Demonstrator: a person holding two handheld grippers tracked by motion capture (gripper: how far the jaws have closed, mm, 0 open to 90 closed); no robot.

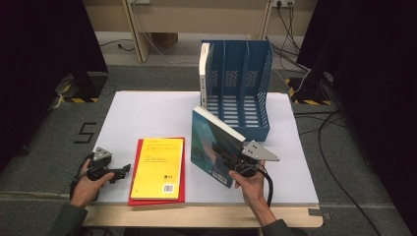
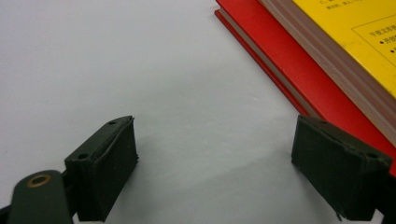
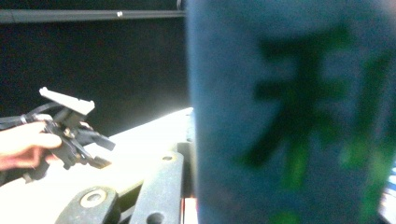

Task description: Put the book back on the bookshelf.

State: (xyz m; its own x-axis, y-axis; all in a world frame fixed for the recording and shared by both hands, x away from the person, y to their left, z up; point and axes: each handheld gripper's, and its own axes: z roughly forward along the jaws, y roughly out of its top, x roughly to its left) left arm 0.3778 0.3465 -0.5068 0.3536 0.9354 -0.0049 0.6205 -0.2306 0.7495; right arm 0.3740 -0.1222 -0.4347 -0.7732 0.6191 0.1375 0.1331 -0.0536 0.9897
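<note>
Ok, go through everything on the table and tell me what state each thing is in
Teal book: tilted up off the table, gripped.
Right gripper: shut on the teal book.
Left gripper: open, nothing between its jaws, beside the stack.
Yellow book: flat, closed, on the red book.
Red book: flat, at the bottom.
Blue file rack: upright, one white book standing in its left slot.

Overhead view, two close gripper-mounted views
</note>
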